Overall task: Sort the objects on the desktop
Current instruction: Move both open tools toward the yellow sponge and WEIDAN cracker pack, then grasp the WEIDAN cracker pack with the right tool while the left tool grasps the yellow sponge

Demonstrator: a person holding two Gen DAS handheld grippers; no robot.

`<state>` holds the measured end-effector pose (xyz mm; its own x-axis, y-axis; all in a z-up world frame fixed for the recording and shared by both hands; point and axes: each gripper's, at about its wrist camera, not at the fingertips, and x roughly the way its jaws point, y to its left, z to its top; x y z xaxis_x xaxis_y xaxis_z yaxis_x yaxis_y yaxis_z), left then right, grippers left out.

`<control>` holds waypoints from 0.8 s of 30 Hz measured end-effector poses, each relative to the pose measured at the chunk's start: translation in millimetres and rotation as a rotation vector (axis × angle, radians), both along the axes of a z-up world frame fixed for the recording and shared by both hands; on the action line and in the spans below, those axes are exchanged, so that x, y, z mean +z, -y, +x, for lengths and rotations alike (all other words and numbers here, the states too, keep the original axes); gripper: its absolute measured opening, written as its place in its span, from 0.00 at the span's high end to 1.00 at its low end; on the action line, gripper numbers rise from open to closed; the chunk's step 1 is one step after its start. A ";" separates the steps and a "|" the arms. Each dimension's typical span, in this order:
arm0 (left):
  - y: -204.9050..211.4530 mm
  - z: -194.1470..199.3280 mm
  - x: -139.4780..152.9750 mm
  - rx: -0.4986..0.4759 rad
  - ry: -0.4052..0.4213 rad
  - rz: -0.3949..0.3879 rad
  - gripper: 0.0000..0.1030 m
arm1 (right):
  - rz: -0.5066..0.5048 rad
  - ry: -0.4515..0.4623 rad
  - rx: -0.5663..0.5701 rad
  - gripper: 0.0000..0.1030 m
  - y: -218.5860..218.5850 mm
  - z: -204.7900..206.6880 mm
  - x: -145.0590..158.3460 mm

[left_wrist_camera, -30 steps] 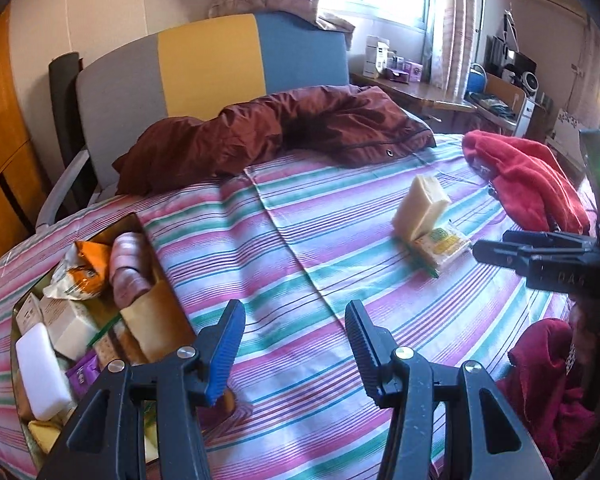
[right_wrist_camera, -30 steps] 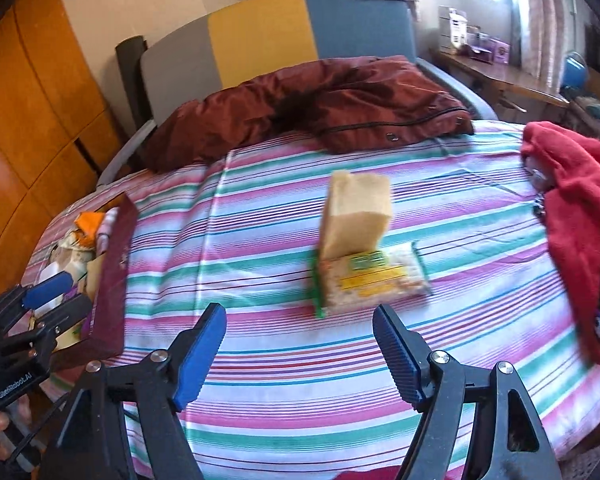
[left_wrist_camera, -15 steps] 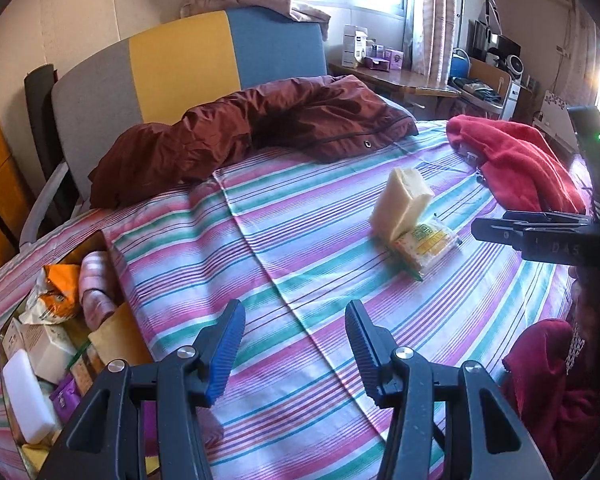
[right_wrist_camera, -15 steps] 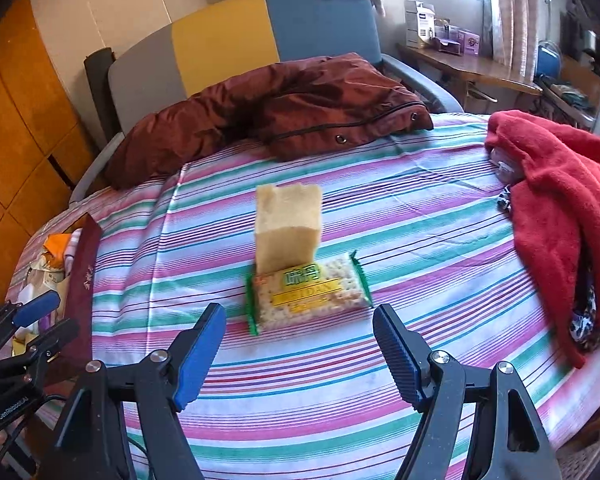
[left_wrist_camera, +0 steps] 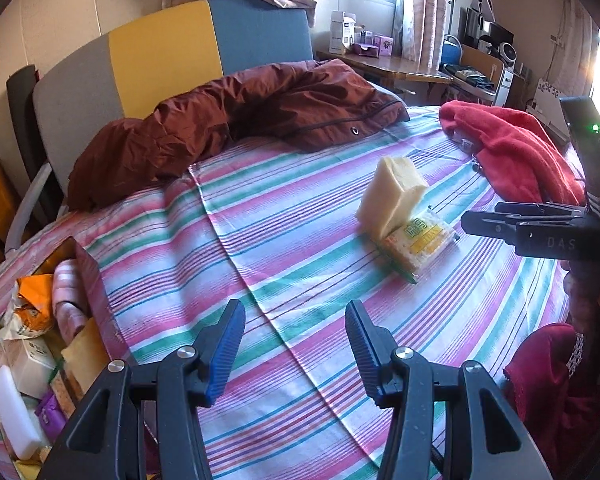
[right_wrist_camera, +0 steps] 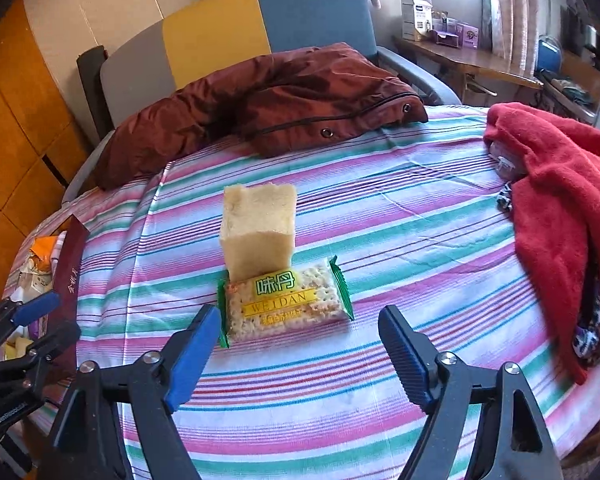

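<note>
Crackers [right_wrist_camera: 286,303] in a clear pack w/ green ends and a yellow label are seen flat on the striped cloth [right_wrist_camera: 400,232], near the middle of the table. A pale yellow sponge block [right_wrist_camera: 257,229] is stood up at the far edge of the pack, touching it and partly resting on it. In the left wrist view the same block [left_wrist_camera: 392,196] is seen tilted over the pack [left_wrist_camera: 420,242].

The right gripper [right_wrist_camera: 300,340] is held wide, nothing between its blue pads. It is kept just on the near side of the cracker pack, w/ the left pad tip [right_wrist_camera: 192,350] just beside the pack's green end; whether it touches cannot be told. In the left wrist view the right gripper [left_wrist_camera: 520,226] is seen from the side, at the right edge, near the pack.

The left gripper [left_wrist_camera: 296,354] is also held wide and holds nothing. It is kept above bare cloth, well apart from the pack. In the right wrist view it [right_wrist_camera: 40,320] is seen at the left edge, beside the box.

A dark red box [left_wrist_camera: 94,280] is set at the left edge of the table, filled w/ small things: an orange packet [left_wrist_camera: 34,304], a pink striped roll [left_wrist_camera: 66,300], a white bar [left_wrist_camera: 10,408].

A brown jacket [right_wrist_camera: 268,100] is laid at the far side, and a red fleece [right_wrist_camera: 560,208] on the right.
</note>
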<state>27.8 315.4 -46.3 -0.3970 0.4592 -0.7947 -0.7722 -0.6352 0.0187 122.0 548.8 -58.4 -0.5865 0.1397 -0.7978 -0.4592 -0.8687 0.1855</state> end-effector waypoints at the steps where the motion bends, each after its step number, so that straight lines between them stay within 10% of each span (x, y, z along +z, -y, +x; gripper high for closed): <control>1: -0.7 -0.7 -0.9 0.000 0.004 0.000 0.49 | -0.003 -0.001 0.002 0.20 -1.2 -0.5 -1.4; 11: -6.7 -7.9 -11.1 -0.001 0.059 -0.002 0.49 | -0.044 0.066 0.043 0.16 -5.7 -16.4 -24.0; 18: -6.2 -15.4 -15.6 0.008 0.070 -0.004 0.49 | -0.332 0.063 0.063 0.16 -12.4 -26.8 -44.3; 24: -1.6 -20.7 -18.3 0.021 0.080 0.002 0.49 | -0.302 0.120 -0.019 0.22 -18.7 -50.1 -59.2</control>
<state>7.1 316.9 -64.7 -0.3414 0.4532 -0.8235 -0.7578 -0.6510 -0.0440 71.9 567.6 -117.6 -0.4854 -0.1040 -0.8681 -0.5086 -0.7740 0.3771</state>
